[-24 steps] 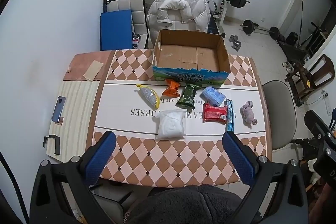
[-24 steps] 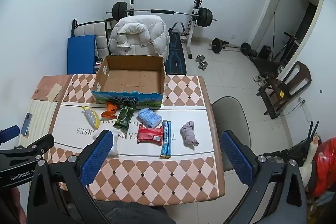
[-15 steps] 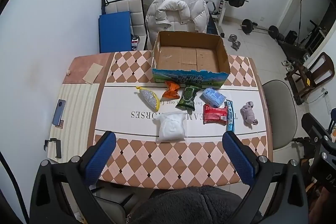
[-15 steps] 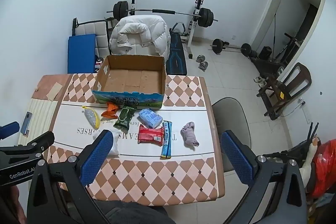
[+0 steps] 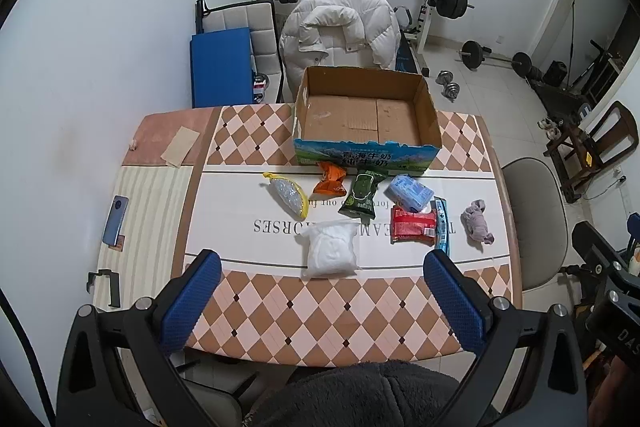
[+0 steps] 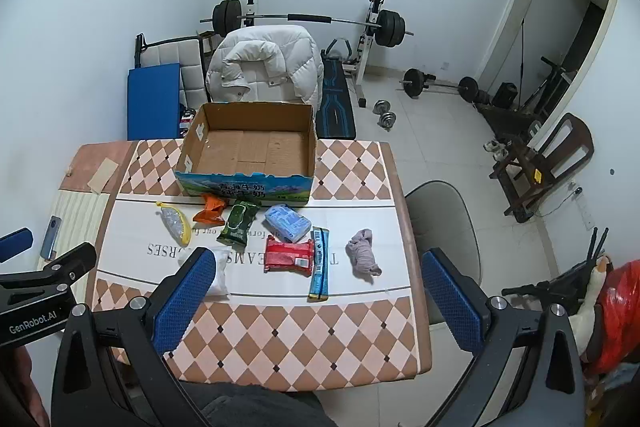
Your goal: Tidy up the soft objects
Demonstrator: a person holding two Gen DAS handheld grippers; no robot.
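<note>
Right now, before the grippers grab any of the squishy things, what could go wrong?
1. The blue pack rests partly on the red pack, with the blue stick pack right beside it; one grab might drag its neighbours.
2. The orange pouch sits against the cardboard box front, so a gripper could bump the box.
3. The gray sock lies near the table edge and might get knocked off.

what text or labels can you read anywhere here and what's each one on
"GenRobot.AI": white print on the left tool's black body.
"DAS": cut-off white letters on the right tool's body.
"SERES", upside down: on the tablecloth; the rest of that line is covered by packets.
Chinese characters on the cardboard box: too blurred to read reliably.
Print on the green packet and red packet: too small.
</note>
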